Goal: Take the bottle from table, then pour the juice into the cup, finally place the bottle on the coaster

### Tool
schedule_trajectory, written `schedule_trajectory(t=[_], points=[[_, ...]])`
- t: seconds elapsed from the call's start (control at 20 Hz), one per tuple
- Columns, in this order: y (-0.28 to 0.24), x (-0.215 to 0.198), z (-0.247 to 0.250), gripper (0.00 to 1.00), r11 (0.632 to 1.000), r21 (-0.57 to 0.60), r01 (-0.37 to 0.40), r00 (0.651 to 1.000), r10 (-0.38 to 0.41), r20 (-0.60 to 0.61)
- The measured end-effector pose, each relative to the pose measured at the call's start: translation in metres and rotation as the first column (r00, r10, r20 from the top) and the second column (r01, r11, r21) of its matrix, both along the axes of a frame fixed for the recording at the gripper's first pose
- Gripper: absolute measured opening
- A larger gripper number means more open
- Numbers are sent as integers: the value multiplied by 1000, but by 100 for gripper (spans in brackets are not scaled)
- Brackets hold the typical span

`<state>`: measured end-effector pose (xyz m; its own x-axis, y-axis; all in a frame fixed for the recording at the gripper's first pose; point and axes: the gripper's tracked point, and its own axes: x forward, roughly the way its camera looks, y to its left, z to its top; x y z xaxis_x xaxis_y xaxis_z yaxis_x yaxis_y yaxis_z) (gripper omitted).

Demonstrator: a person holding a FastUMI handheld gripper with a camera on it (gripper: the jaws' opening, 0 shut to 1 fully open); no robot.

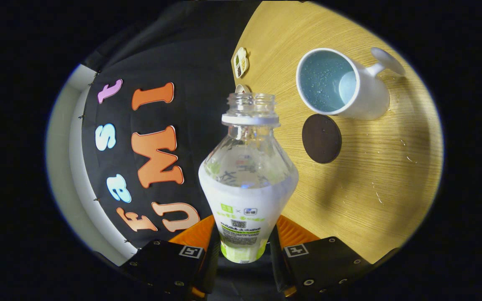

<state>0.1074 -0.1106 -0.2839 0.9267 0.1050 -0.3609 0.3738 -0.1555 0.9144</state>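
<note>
The hand-held gripper [242, 244] is closed on one bottle [247, 184], a finger pressing each side of its lower body. The bottle is clear plastic, capless, with a threaded open mouth and a white collar ring below the neck. Its shoulders flare out into a wide waist, then the body tapers down to where the fingers clamp it. A white and light-green printed sleeve wraps the lower half; the transparent upper part looks nearly empty, though the liquid level is hard to judge. The bottle is held off the counter [383, 167], standing out straight ahead of the fingers, its mouth pointing away.

Beyond the bottle and to its right lies a pale wood-grain counter with a rounded edge, speckled with a few small droplets. On it, just right of the bottle's neck, sits one round, flat, dark brown coaster [321, 138], bare. Just past the coaster stands one white cup [343, 83] with a pale blue inside, a handle on its far right side, and bubbly liquid in it. Two small tan-rimmed pieces lie at the counter's left edge beyond the bottle mouth; what they are cannot be told.
</note>
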Motion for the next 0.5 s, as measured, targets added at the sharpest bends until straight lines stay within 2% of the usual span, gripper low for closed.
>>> schedule_trajectory(t=[0.5], points=[[-2, 8, -6, 56, 998, 70, 0, 999, 3, -42]])
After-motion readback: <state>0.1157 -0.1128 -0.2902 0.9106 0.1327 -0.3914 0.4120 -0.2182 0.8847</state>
